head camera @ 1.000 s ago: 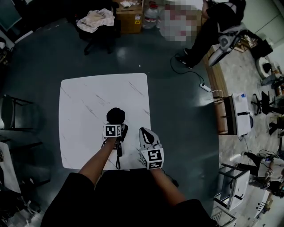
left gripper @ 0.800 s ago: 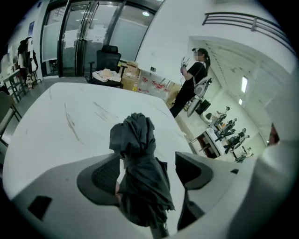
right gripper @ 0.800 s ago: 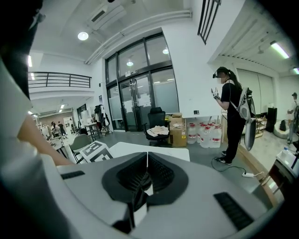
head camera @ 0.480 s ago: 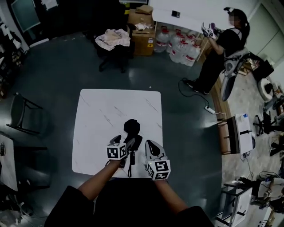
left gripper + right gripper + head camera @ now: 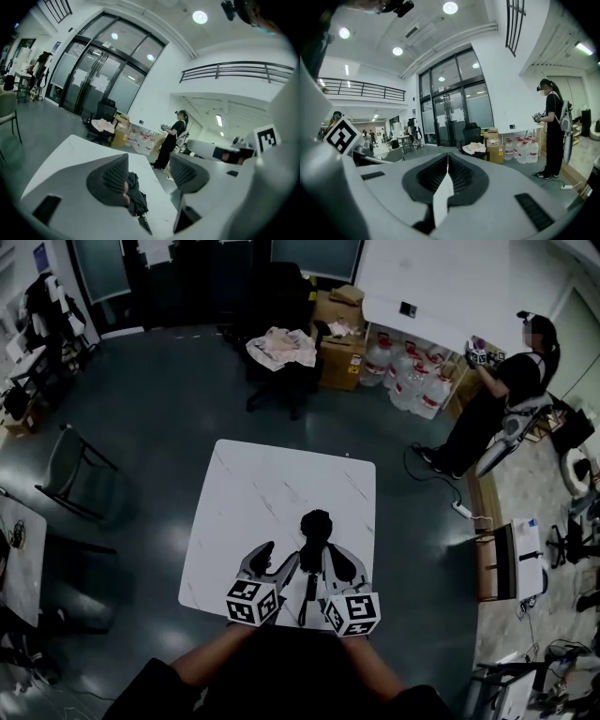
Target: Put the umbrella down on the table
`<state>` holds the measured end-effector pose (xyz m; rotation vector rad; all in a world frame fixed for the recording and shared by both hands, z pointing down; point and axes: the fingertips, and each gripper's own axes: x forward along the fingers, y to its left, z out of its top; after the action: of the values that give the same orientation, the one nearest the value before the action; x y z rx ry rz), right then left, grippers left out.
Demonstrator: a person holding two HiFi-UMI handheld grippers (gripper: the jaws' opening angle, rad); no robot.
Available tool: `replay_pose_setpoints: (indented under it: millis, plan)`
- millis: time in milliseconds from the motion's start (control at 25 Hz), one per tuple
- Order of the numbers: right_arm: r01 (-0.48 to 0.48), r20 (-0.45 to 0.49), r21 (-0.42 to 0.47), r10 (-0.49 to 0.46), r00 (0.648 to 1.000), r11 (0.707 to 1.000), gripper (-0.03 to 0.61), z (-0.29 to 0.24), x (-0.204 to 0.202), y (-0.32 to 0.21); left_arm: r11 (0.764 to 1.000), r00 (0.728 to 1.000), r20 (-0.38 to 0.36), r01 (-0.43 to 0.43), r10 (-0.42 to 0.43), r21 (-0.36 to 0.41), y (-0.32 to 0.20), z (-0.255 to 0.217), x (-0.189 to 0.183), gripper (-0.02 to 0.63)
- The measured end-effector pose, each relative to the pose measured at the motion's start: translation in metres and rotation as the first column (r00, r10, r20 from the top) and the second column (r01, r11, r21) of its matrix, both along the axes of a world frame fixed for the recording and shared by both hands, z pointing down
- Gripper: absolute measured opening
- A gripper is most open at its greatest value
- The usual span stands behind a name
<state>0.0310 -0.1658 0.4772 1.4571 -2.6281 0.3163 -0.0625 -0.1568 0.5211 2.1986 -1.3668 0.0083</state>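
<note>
A folded black umbrella [image 5: 315,532] lies on the white marble-look table [image 5: 272,484], its strap end toward the near edge. My left gripper [image 5: 274,559] hangs above the table's near edge, just left of the umbrella. Its jaws are apart and closing with nothing gripped. In the left gripper view the umbrella [image 5: 135,196] lies on the table [image 5: 70,159] below the gap of that gripper [image 5: 149,164]. My right gripper [image 5: 339,563] is just right of the umbrella, off it. In its own view that gripper [image 5: 447,161] is shut with nothing in it.
A person [image 5: 506,395] stands at the back right beside several water bottles [image 5: 412,381]. Cardboard boxes [image 5: 339,338] and a chair draped with cloth [image 5: 281,351] stand behind the table. Another chair [image 5: 80,474] is at the left. A power strip [image 5: 464,510] lies right of the table.
Both grippers have risen and drawn back to the table's near edge. The left one has come off the umbrella, which stays flat on the table. The head view has tilted up.
</note>
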Motion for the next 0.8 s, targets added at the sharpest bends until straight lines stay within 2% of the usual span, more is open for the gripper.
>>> replay_pose_setpoints:
  millis: [200, 360, 480, 800]
  plan:
    - [0.009, 0.012, 0.058, -0.010, 1.000, 0.998, 0.018, -0.023, -0.031, 0.020, 0.990, 0.999, 0.044, 0.011, -0.018, 0.138, 0.026, -0.043, -0.027, 0.135]
    - [0.008, 0.020, 0.079, -0.009, 1.000, 0.997, 0.018, -0.027, -0.051, 0.038, 0.978, 0.998, 0.058, -0.007, -0.005, 0.211, 0.045, -0.059, -0.036, 0.047]
    - [0.008, 0.018, 0.089, -0.009, 1.000, 0.996, 0.018, -0.028, -0.065, 0.050, 0.967, 0.997, 0.075, -0.032, 0.013, 0.252, 0.056, -0.065, -0.038, 0.021]
    - [-0.020, -0.045, 0.162, 0.027, 0.999, 0.987, 0.017, -0.040, -0.074, 0.062, 0.934, 0.992, 0.125, -0.070, 0.028, 0.350, 0.062, -0.081, -0.034, 0.020]
